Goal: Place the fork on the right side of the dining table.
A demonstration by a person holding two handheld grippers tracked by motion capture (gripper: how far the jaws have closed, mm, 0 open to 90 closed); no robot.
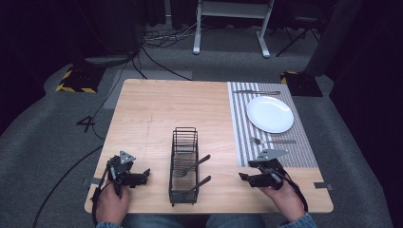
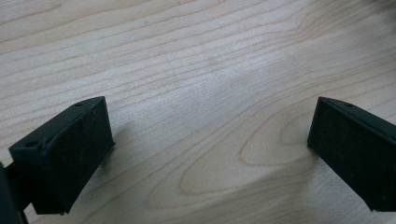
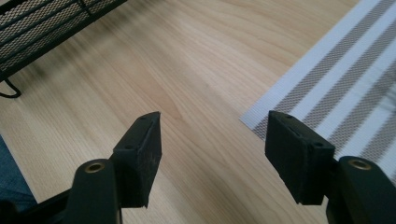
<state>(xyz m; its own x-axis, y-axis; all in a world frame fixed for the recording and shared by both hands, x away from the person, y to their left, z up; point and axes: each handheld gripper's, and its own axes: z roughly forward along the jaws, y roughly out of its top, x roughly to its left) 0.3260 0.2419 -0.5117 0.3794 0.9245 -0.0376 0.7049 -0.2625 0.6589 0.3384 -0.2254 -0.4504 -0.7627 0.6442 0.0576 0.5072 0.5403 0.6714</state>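
Seen from above: a wooden table (image 1: 157, 114) with a black wire basket (image 1: 184, 166) near the front edge, about in the middle. Inside the basket, two pieces of cutlery (image 1: 194, 166) with handles leaning out over the right side; one looks like a fork, the other too dark to tell. At the right of the table, a striped mat (image 1: 304, 154) with a white plate (image 1: 269, 114) on it. Beyond the plate, a knife (image 1: 256, 92) lying across the mat. On the near side of the plate, a fork (image 1: 273, 141), also flat on the mat, apart from the plate.

Left gripper (image 1: 145, 175) held in the left hand (image 1: 112, 202), low at the front left of the table, pointing toward the basket but not touching it. Jaws spread wide, with bare wood between them in the left gripper view, nothing pinched.

Right gripper (image 1: 243, 177) held in the right hand (image 1: 285, 197), at the front right, just beside the near left corner of the mat, pointing toward the basket. Jaws also spread apart and empty. In the right gripper view, the mat's corner (image 3: 327, 88) beyond the right jaw, and part of the basket's mesh (image 3: 42, 23) at the upper left, well apart from the jaws.
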